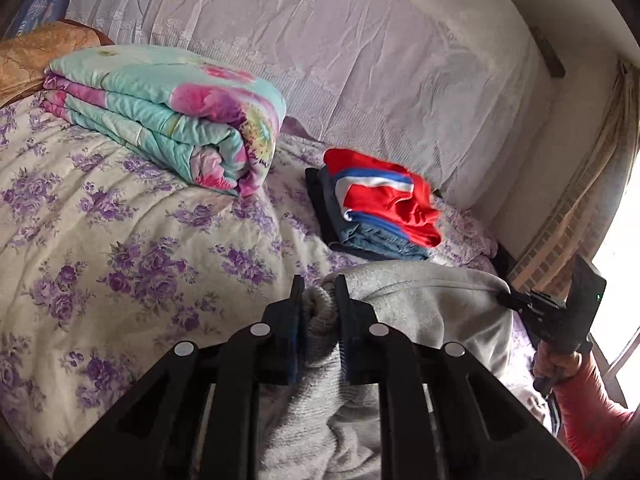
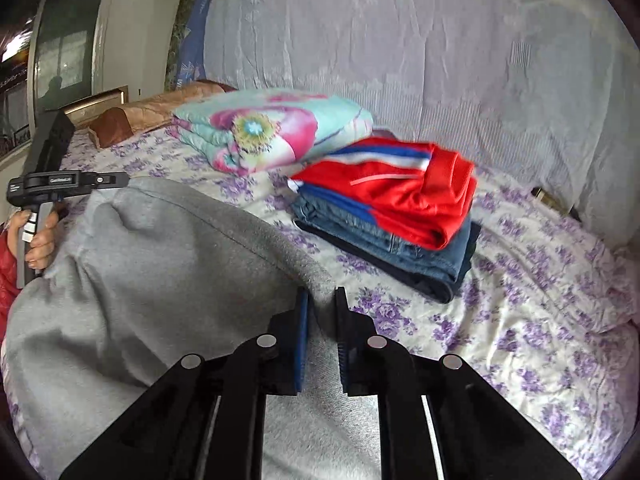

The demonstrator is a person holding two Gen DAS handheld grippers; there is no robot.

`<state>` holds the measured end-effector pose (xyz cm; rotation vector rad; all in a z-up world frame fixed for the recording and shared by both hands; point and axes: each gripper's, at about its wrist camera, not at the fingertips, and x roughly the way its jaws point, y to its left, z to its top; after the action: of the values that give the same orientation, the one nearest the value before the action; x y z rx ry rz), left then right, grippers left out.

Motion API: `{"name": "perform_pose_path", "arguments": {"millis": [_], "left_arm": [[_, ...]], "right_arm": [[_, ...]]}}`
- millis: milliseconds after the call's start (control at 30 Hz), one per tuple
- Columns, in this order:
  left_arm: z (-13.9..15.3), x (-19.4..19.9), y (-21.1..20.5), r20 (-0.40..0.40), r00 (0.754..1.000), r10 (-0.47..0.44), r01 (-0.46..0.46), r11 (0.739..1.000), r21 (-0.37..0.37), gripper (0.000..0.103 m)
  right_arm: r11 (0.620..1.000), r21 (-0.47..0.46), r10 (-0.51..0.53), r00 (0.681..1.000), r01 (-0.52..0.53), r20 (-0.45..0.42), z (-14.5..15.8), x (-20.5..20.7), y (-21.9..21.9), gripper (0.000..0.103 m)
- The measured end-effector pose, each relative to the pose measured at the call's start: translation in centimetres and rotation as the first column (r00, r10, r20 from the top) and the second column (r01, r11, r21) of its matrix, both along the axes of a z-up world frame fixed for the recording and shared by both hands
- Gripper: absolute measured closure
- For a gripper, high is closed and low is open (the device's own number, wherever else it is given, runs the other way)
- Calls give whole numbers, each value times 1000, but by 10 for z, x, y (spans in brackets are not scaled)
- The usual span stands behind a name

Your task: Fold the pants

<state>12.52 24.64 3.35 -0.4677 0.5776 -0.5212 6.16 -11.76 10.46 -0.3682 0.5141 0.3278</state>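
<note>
The grey pants (image 1: 420, 304) hang lifted over the bed, stretched between both grippers. My left gripper (image 1: 320, 300) is shut on a bunched grey corner that fills the gap between its fingers. In the same view the right gripper (image 1: 505, 298) pinches the far edge of the cloth, held by a hand in a red sleeve (image 1: 592, 412). In the right wrist view the grey pants (image 2: 160, 260) spread to the left, and my right gripper (image 2: 322, 304) is shut on their seam edge. The left gripper (image 2: 120, 179) grips the other end there.
A stack of folded clothes (image 1: 384, 200) (image 2: 400, 200), red track garment over jeans, lies just beyond the pants. A folded floral quilt (image 1: 168, 112) (image 2: 272, 132) sits further back. The purple-flowered bedsheet (image 1: 120, 240) (image 2: 520, 320) covers the bed, with a lace-draped wall behind.
</note>
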Motion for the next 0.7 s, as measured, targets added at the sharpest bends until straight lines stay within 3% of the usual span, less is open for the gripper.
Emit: {"name": "perform_pose_path", "arguments": {"millis": [133,233,300,400,600,700], "left_arm": [[5,-39,17,35,999,-29,33,994,-109,85],[-8,-79,35,-6,1000,21,-22,988,-150,59],[-24,-106,51,-72,997,33,-49,969,-242,50],[-39,-141,65,-161,986,44,-97,936,-339,50],[-24,-168,29,-230,973,31,-92,962,-259,33],[-18,-160,18,-230,973,6,-77,951,-300,32]], "right_arm": [[997,-23,79,994,-77,81,6,-99,18,90],[986,-83,148,988,-143,55,-29,-164,35,90],[978,-127,169,986,-167,7,-59,-189,45,90],[980,-125,150,987,-156,-54,-91,-198,46,90],[991,-72,113,993,-116,-48,-93,-199,45,90],[992,-78,101,994,-104,-36,-97,-204,46,90]]}}
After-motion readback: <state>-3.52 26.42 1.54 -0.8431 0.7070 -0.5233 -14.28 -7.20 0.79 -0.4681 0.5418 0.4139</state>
